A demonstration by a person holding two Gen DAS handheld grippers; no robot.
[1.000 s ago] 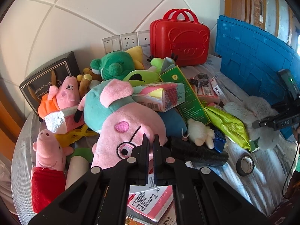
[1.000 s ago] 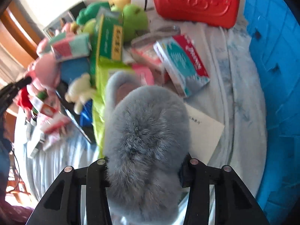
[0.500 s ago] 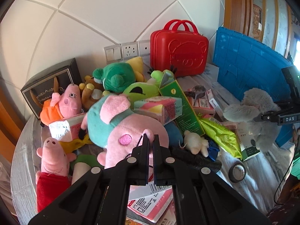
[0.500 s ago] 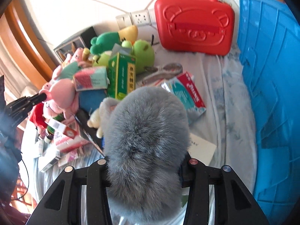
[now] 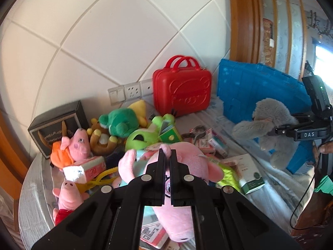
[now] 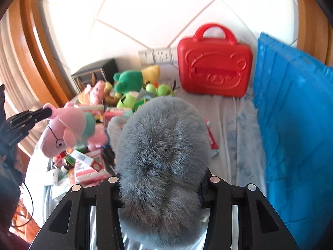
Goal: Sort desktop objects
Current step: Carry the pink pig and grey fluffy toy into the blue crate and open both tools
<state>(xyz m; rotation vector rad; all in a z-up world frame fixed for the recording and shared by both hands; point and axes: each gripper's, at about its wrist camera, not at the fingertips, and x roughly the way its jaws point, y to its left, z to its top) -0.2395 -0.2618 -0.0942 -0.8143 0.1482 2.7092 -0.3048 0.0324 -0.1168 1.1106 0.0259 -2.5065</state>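
My left claw (image 5: 168, 155): pinched tight on a thin fold of the big pink plush pig with glasses and a teal shirt (image 5: 187, 166), which hangs clear above the pile.
My right claw (image 6: 162, 184): closed around the fluffy grey plush toy (image 6: 162, 152); its fur bulges between my black fingers (image 6: 107, 191), held up off the worktop (image 6: 233, 125).
Pile: small pink pig plush in an orange hood (image 5: 72, 145), green frog plush (image 5: 120, 123), lime-green plush (image 5: 143, 137) and boxes crowd the left side of the worktop.
Back wall: red hard plastic case with twin handles (image 5: 182, 89) stands upright.
Right side: blue plastic crate (image 6: 295, 125) just beside the red case.
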